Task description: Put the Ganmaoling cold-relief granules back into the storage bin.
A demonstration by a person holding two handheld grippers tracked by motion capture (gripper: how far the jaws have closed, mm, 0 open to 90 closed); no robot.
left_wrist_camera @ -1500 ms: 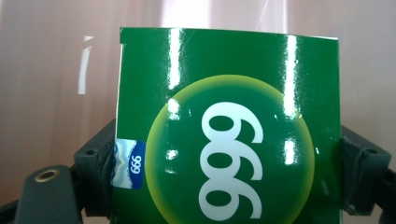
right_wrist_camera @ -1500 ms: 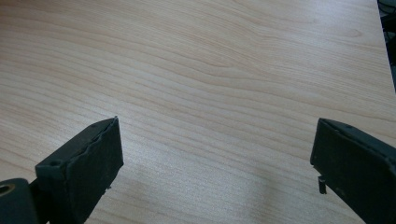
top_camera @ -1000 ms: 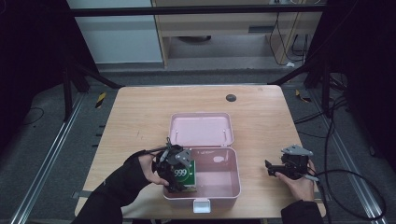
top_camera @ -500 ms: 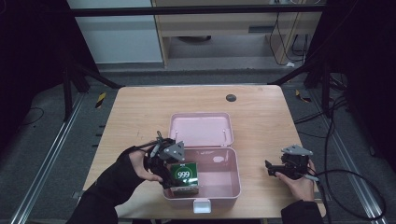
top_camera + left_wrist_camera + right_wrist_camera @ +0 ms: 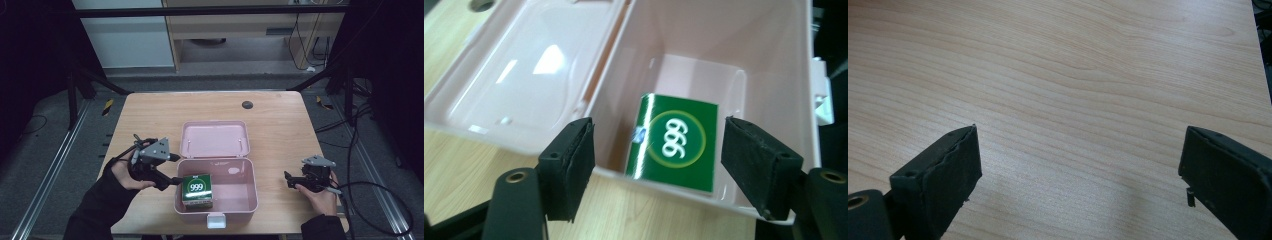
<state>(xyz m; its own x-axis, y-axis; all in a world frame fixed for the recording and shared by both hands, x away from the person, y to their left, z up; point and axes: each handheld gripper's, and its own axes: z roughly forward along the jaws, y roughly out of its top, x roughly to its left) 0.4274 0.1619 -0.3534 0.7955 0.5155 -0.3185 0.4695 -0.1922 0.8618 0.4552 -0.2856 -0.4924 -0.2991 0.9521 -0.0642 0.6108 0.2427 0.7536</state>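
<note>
As seen from the high view, green box (image 5: 196,190) inside pink case (image 5: 248,200), left gripper (image 5: 172,169) just beside it, apart, left gripper view, jaws wide, empty, box beyond them, right gripper view, right gripper (image 5: 1078,165) wide open, empty, over bare table (image 5: 1073,65).

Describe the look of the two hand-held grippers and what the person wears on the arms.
Each hand-held gripper, left and right, is black with a grey three-cornered plate on top. The jaws are black blocks with rough dark pads and a round screw hole at the base. A black cable trails from the right one. The sleeves are black.
</note>
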